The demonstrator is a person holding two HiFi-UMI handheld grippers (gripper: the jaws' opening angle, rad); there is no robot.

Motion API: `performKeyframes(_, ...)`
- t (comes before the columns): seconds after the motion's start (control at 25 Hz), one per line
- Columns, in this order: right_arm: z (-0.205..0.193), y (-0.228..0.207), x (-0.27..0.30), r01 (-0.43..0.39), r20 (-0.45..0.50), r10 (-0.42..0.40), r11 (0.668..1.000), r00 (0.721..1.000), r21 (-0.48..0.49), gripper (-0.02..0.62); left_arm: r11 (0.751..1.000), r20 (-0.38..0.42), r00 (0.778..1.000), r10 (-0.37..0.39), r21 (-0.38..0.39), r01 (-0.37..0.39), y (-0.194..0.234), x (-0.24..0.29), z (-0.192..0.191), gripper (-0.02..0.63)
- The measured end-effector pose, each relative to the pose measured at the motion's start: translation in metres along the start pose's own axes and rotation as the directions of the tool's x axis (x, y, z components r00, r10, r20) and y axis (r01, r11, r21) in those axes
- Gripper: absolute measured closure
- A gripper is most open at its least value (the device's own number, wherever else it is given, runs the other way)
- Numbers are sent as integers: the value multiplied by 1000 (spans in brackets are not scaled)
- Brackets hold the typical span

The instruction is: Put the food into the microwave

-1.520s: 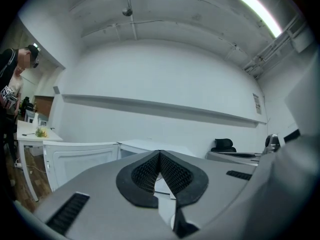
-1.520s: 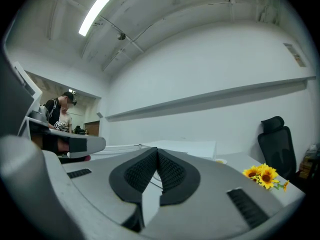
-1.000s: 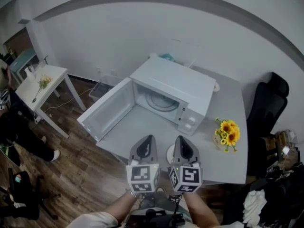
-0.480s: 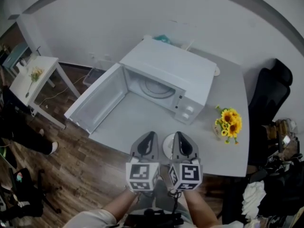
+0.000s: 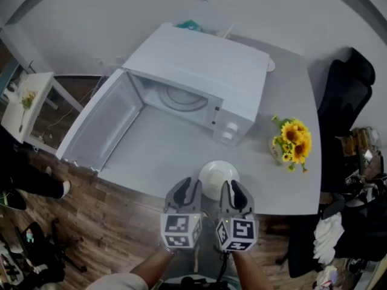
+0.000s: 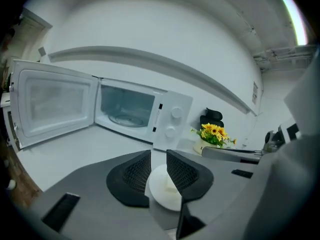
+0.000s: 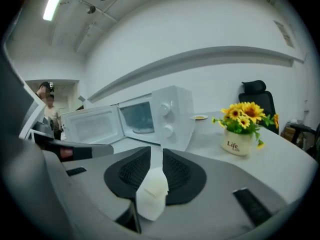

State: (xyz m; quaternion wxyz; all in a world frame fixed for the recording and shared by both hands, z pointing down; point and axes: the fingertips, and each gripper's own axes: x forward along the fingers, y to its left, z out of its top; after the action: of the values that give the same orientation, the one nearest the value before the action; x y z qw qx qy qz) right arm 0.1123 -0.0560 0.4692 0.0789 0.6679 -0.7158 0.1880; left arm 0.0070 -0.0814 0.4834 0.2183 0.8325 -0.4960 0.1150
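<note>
On the bench (image 5: 163,156), poising left gripper (image 5: 185,186) and right gripper (image 5: 233,187), jaws narrowly apart and empty, over dish (image 5: 217,173) lying outside open microwave (image 5: 199,65).

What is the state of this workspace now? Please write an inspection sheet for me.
Surface: grey table, front part mostly bare.
Job's things: microwave, door open, only its turntable inside; white bowl near the table's front edge.
Clutter: sunflower pot; small dish at the back.
Grippers: left gripper and right gripper both open, by the bowl's near edge.
Cables: nothing seen.
Surroundings: black chair, side table, wooden floor.
</note>
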Motion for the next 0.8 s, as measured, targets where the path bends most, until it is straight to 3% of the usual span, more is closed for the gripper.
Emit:
performKeyframes(0.32, -62, -53, 2, 164, -138, -158, 986, 978, 29, 497, 1000, -113, 993, 28, -10, -30, 10, 31, -54, 514)
performKeyframes(0.8, -94, -82, 24, 248, -265, -223, 967, 938, 63, 497, 999, -212, 977, 32, -15, -36, 10, 66, -84, 514)
